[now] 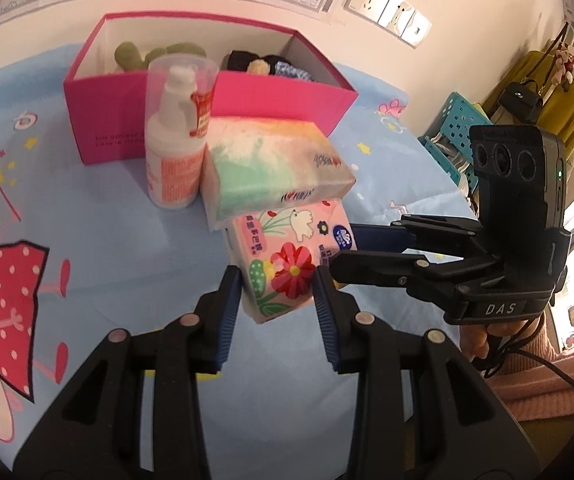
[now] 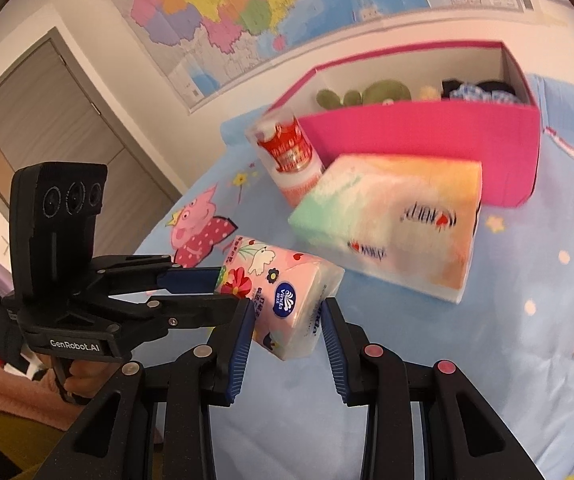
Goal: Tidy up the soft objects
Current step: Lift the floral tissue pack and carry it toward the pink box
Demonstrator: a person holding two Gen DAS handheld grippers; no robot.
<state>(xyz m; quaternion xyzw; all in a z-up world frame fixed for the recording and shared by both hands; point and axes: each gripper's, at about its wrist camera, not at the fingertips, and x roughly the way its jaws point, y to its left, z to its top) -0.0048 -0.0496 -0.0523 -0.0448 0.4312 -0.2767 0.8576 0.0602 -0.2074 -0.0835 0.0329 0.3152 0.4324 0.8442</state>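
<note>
Pink tissue pack (image 1: 287, 264) w/ red flowers, white bird, blue logo. Bigger pack (image 1: 275, 168) mint-to-orange wash, white. Box (image 1: 215, 120) hot pink outside, white inside. Bottle (image 1: 173, 156) white w/ orange label. Bedsheet (image 1: 87, 216) light blue, cartoon pig print.

The right gripper (image 2: 289, 320) and the left gripper (image 2: 223, 288) both hold the small tissue pack (image 2: 283, 300) above the blue bedsheet (image 2: 527, 320).
</note>
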